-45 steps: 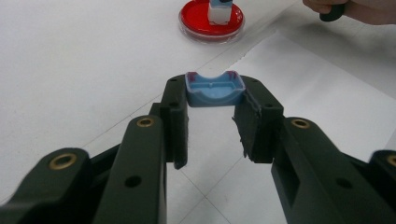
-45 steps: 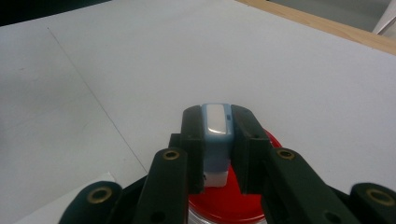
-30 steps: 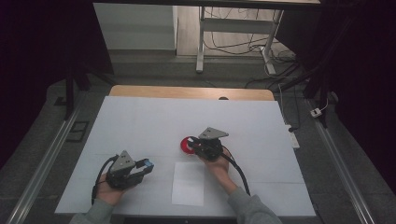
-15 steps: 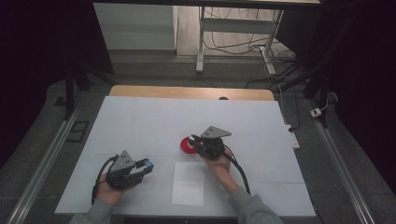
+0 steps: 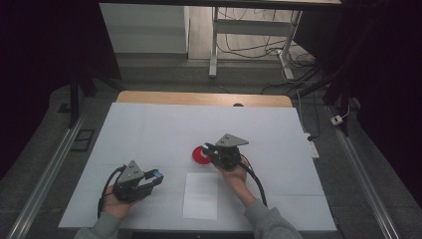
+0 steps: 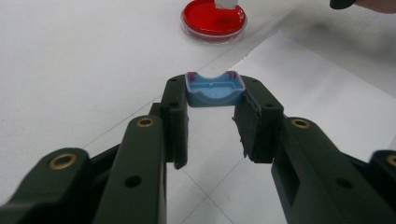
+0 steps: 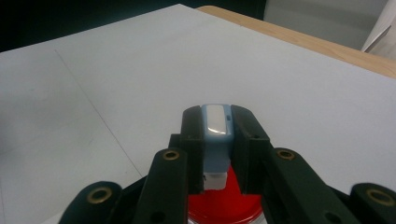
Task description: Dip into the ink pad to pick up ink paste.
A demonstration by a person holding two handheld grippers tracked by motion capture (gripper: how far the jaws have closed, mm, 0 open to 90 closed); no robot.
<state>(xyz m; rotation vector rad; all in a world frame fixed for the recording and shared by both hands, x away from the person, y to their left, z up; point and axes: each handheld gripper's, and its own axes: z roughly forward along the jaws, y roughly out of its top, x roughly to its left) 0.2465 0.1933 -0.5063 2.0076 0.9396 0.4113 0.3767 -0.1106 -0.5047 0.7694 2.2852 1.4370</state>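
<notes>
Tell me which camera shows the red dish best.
The left gripper view: the red dish lies whole and close on the white table cover, rim clear, with a small white piece at its far edge. The high view shows it small, partly behind the right claw. The right gripper view shows a red part under that claw.

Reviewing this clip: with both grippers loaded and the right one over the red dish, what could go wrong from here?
1. The right gripper pinches a small grey-white stamp-like piece right over the red dish; pressing off-centre could tip or slide the dish.
2. The left gripper holds the blue cap only at its fingertips; it may slip out.
3. Red from the dish could smear the white paper sheet lying close beside it.
</notes>
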